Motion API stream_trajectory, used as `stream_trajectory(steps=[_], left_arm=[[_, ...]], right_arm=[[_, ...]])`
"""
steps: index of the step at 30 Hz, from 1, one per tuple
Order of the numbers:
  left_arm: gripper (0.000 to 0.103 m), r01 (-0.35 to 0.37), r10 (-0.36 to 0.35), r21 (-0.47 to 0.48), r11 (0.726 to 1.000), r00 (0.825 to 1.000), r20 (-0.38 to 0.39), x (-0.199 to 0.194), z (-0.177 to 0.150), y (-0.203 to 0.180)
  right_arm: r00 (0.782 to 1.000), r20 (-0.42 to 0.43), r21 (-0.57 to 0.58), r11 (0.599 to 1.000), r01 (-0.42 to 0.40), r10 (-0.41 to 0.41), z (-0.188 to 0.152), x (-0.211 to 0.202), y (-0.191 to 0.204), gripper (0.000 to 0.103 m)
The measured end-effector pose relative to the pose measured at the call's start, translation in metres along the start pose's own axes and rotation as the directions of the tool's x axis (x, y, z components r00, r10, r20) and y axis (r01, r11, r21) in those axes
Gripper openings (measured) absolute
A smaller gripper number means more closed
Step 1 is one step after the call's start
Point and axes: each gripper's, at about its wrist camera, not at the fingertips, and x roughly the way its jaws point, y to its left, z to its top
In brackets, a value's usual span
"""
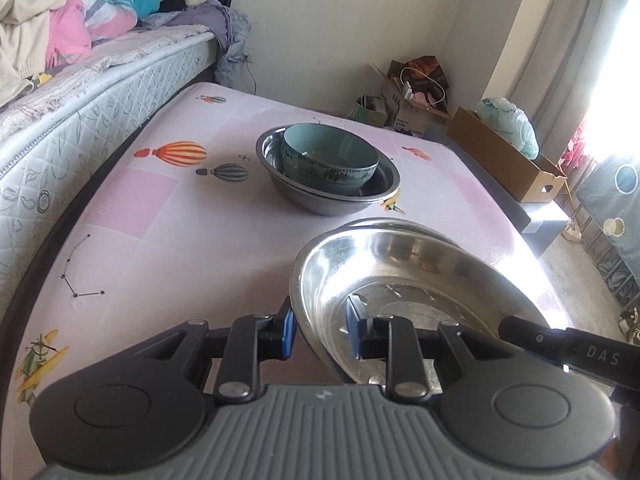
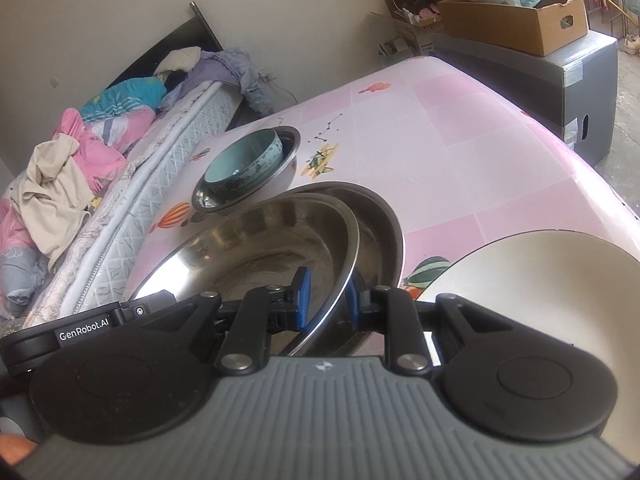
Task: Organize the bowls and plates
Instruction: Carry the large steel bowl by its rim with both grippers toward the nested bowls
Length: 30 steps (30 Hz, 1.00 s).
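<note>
Big pink balloon-print table (image 1: pixel 168 216), then the wide shiny steel basin (image 2: pixel 248 248): left claw (image 1: pixel 320 330) and right claw (image 2: pixel 326 300) each pinch its near rim, probably to nest it. Far off, small teal bowl (image 1: pixel 330 160) sits in another basin.

Unmade bed (image 1: pixel 80 60), cardboard box (image 1: pixel 508 160) — perhaps bagged clothes.

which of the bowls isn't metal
The teal bowl, patterned round its outside, nested in the far steel bowl. The tilted near bowl is shiny steel.
</note>
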Motion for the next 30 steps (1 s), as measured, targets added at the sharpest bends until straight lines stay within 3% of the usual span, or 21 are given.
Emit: stream_trajectory(steps=[22,26,30], left_arm=[[0.026,-0.022,0.024,0.035,0.999,0.997,-0.068,0.041,0.003,-0.007],[0.036,-0.02,0.022,0.048,0.999,0.998,-0.057,0.043,0.004,-0.008],[0.036,-0.021,0.024,0.056,0.998,0.998,-0.059,0.044,0.005,-0.008]], right_arm=[[0.997,-0.035,-0.034,0.997,0.067,-0.068,0.013,0.036,-0.01,0.023],[0.997,-0.028,-0.021,0.998,0.066,-0.066,0.016,0.039,-0.011,0.025],[0.997,-0.026,-0.008,0.998,0.065,-0.066,0.019,0.042,-0.013,0.026]])
